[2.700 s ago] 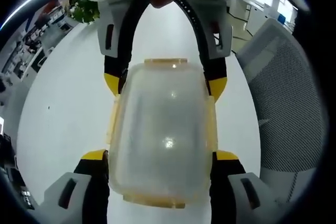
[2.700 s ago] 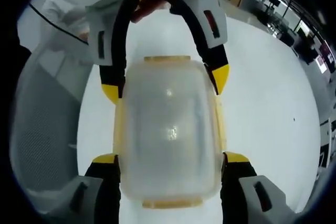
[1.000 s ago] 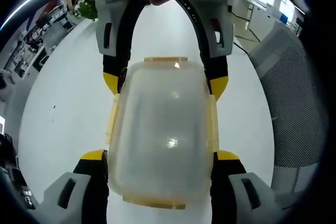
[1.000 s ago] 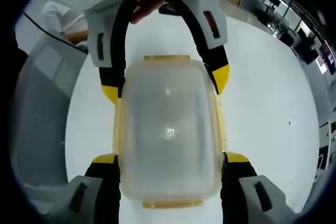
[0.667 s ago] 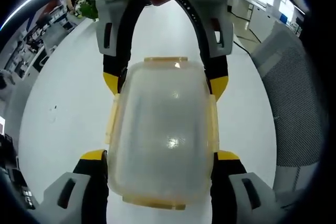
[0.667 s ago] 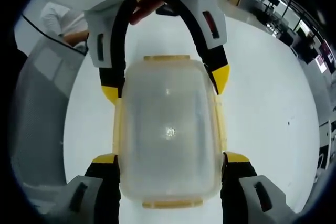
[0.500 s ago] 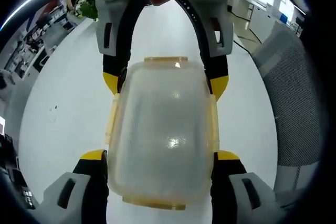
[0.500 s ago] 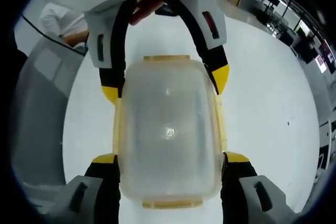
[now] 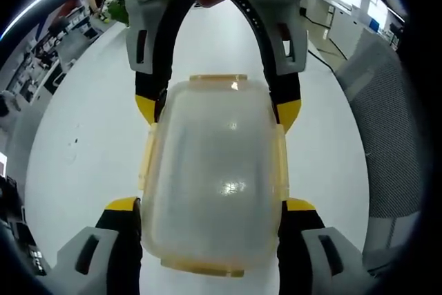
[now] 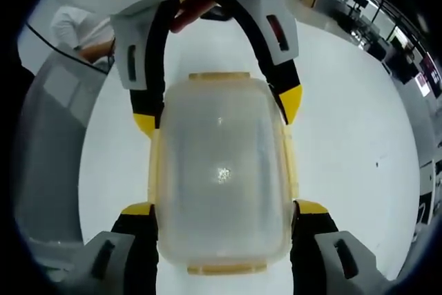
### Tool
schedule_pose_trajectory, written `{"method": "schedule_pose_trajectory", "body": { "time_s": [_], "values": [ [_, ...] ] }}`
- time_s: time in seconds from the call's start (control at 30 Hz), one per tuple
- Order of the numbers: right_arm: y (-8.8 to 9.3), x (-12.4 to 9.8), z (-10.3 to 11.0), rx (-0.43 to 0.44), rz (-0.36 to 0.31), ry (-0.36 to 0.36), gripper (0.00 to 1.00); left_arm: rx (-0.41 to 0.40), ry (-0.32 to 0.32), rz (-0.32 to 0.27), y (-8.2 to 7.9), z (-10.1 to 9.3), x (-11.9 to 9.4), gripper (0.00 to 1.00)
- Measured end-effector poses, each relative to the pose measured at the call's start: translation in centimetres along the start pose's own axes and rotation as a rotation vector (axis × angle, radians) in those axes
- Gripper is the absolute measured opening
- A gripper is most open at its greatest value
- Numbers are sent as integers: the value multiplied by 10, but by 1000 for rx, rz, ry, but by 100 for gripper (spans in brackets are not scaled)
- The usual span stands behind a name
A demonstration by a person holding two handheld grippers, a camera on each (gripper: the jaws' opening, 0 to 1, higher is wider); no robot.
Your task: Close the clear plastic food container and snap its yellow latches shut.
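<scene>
Container: clear plastic food container [image 9: 210, 177] [image 10: 221, 174], lid on, at the centre of both views, on the white tabletop [image 9: 83, 150] [image 10: 345, 136].
Latches: yellow latches [image 9: 217, 79] [image 10: 219, 76] lie flat against its long sides and both ends.
Left claw [image 9: 210, 205]: jaws rise from the bottom edge, clamped on the container's near end; seen again at the top of the right gripper view [image 10: 217, 112].
Right claw [image 10: 221, 206]: likewise clamped on the opposite end; upper centre in the left gripper view [image 9: 217, 108].
Surroundings: mesh chair [image 9: 387, 136] at right edge.
</scene>
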State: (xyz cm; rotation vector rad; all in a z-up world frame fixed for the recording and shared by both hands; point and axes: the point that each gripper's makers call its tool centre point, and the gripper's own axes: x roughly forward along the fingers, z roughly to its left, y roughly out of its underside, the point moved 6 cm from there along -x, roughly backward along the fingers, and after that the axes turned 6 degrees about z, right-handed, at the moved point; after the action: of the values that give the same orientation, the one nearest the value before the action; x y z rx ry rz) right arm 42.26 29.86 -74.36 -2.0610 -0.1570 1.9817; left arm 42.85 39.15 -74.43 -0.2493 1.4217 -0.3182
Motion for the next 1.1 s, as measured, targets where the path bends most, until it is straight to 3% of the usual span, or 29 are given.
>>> {"method": "schedule_pose_trajectory", "body": {
  "time_s": [1.1],
  "values": [
    [-1,0,-29,-5,-4,5,80,-2,-15,8,-1,28,6,83]
  ]
}}
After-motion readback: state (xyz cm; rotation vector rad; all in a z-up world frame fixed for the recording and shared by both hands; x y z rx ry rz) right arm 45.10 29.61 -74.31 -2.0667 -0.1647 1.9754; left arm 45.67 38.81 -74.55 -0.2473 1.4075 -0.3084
